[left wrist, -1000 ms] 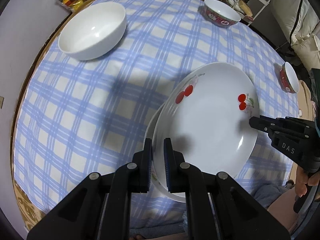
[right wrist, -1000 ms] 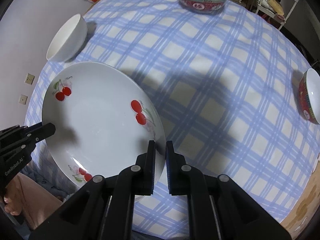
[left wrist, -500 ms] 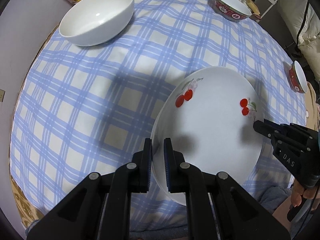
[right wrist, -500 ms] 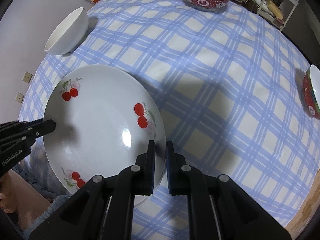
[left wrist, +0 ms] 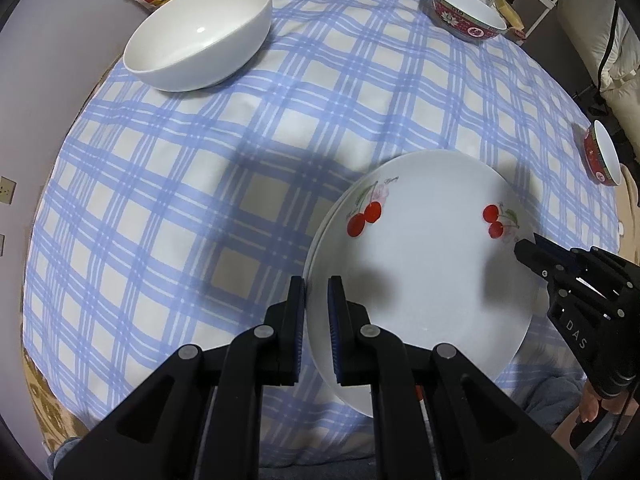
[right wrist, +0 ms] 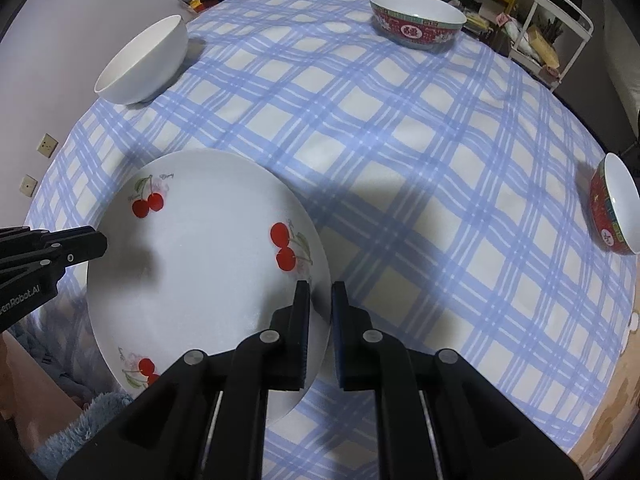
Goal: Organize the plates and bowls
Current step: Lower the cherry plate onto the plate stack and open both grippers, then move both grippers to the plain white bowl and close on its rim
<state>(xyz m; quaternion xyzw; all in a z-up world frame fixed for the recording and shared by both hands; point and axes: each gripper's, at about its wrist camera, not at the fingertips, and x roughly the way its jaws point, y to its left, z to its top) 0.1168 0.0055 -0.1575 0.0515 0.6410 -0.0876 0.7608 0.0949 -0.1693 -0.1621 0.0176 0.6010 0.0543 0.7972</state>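
A white plate with red cherries (left wrist: 424,264) is held above the blue checked tablecloth (left wrist: 168,200). My left gripper (left wrist: 317,312) is shut on its left rim, where a second rim edge shows just beneath. My right gripper (right wrist: 320,316) is shut on the right rim of the plate (right wrist: 208,256). The right gripper also shows in the left wrist view (left wrist: 532,248), and the left gripper in the right wrist view (right wrist: 96,242). A white bowl (left wrist: 200,36) stands at the far left. A red patterned bowl (left wrist: 468,18) stands at the far side, and another red bowl (left wrist: 602,152) at the right edge.
The round table's front edge is under the plate, with a blue fleece sleeve (right wrist: 80,432) below it. A white rack (right wrist: 556,36) and shelves of clutter stand beyond the far side. A grey wall with sockets (right wrist: 47,146) is on the left.
Both grippers have lifted the cherry plate and carried it forward over the table. The bowls now look nearer. Both grips stayed shut.
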